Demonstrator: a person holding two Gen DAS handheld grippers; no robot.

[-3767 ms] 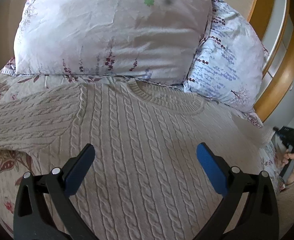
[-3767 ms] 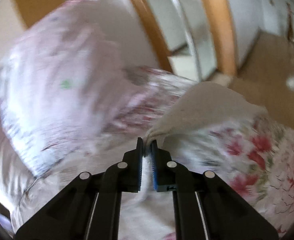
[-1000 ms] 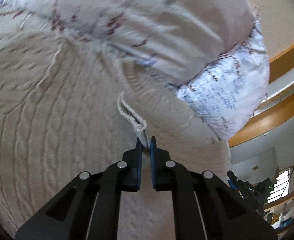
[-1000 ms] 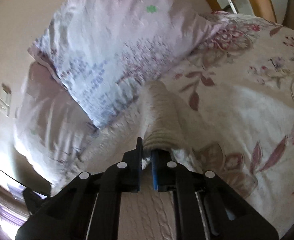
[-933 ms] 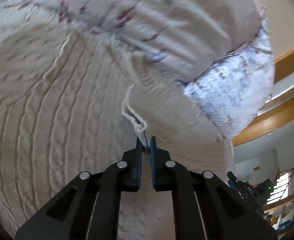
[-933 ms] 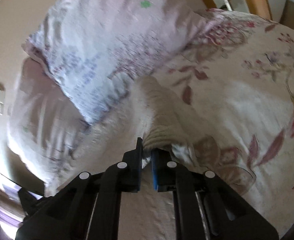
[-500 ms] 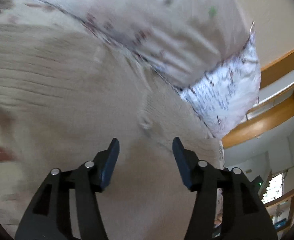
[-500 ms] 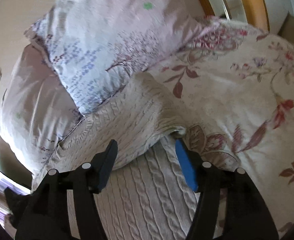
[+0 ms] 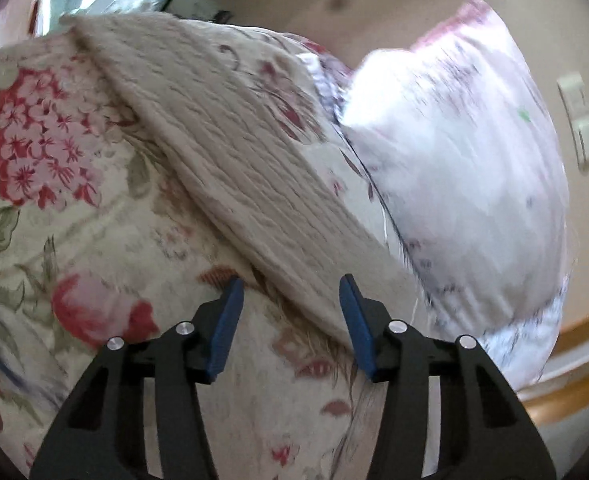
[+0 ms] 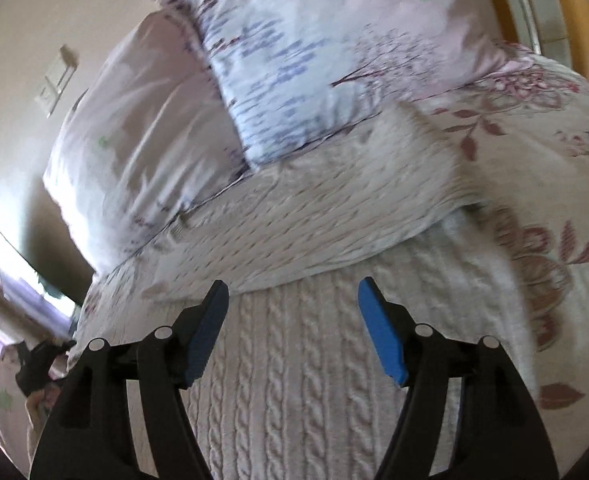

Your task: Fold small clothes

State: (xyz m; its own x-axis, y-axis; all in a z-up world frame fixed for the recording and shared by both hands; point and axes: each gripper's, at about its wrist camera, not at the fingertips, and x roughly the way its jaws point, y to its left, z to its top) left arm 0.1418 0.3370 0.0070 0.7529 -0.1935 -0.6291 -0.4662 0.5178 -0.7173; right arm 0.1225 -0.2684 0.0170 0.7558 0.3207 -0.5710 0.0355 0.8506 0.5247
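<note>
While both grippers hang over a bed, neither holds anything. From the left wrist camera, the left gripper (image 9: 290,292) has its blue-padded jaws spread apart above a flowered bedspread (image 9: 74,208). A cream cable-knit sweater (image 9: 230,148) sleeve lies diagonally across that bedspread, its near end passing between the jaw tips. A pale pillow (image 9: 454,184) sits to the right, blurred. From the right wrist camera, the right gripper (image 10: 292,300) is likewise released, jaws wide over the sweater (image 10: 302,360) body. A sleeve (image 10: 334,216) is folded across the chest. Two floral pillows (image 10: 294,60) lean behind. No writing or labels can be read.
</note>
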